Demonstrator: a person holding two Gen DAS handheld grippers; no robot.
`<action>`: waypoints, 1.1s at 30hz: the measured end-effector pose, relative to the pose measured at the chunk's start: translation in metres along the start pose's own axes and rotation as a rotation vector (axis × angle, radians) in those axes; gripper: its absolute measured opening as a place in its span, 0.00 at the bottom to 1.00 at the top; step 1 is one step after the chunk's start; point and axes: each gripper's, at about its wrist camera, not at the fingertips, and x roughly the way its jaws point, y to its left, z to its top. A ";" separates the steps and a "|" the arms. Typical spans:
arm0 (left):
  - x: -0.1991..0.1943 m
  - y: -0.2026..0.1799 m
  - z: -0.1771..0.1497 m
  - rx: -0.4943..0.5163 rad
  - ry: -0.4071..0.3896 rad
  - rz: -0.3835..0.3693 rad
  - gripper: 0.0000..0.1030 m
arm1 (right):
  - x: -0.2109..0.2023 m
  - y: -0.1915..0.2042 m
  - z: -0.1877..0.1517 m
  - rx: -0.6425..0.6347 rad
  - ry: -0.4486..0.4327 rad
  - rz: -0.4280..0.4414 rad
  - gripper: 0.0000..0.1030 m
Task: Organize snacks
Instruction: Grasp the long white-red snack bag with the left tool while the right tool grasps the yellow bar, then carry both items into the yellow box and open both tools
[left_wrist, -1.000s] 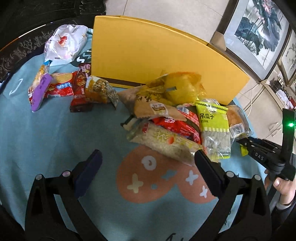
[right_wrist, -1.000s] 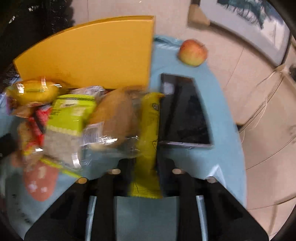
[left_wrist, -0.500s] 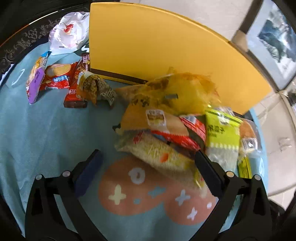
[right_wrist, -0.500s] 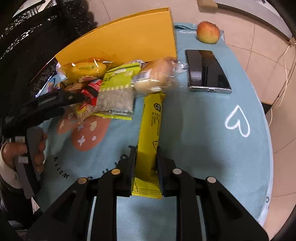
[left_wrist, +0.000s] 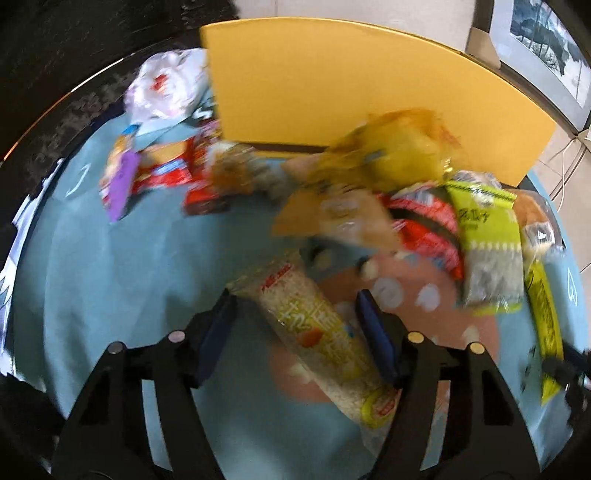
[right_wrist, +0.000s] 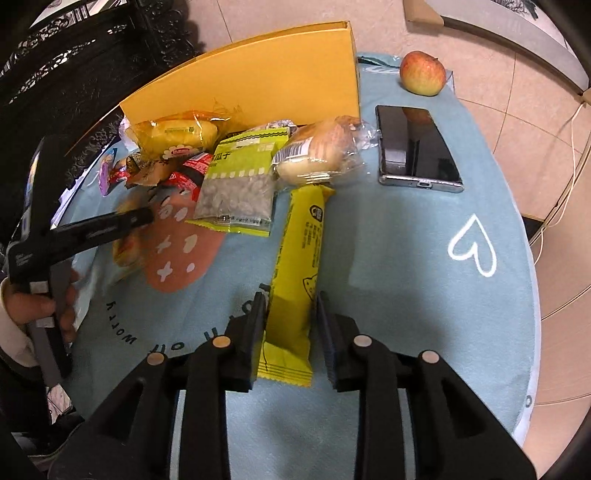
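A pile of snack packets lies on the blue mat (right_wrist: 406, 258) in front of a yellow box (right_wrist: 258, 81). My right gripper (right_wrist: 290, 299) stands slightly open around a long yellow bar packet (right_wrist: 299, 258) that lies flat on the mat; small gaps show on both sides. My left gripper (left_wrist: 295, 299) is partly closed around a long clear rice-cracker packet (left_wrist: 317, 325), which lies slantwise between the fingers; whether they touch it is blurred. A green seed packet (right_wrist: 240, 184), a bread roll (right_wrist: 317, 151) and a yellow cake packet (right_wrist: 177, 133) lie in the pile.
A phone (right_wrist: 413, 147) and an apple (right_wrist: 423, 74) lie on the mat to the right of the box. More red and purple packets (left_wrist: 147, 177) and a white bag (left_wrist: 166, 85) lie at the far left. The mat's edge drops to tiled floor.
My left gripper has narrowed around the rice-cracker packet and drawn it out of the pile. My right gripper has pulled the yellow bar back from the pile and loosened its jaws.
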 end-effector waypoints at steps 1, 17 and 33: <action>-0.002 0.005 -0.001 -0.009 0.008 -0.008 0.66 | 0.001 0.000 0.001 -0.003 0.002 -0.007 0.32; -0.010 0.009 -0.024 0.001 -0.014 -0.006 0.54 | 0.023 0.017 0.024 -0.080 -0.009 -0.120 0.18; -0.065 0.018 -0.014 0.055 -0.148 -0.186 0.29 | -0.027 -0.012 0.010 0.152 -0.065 0.315 0.19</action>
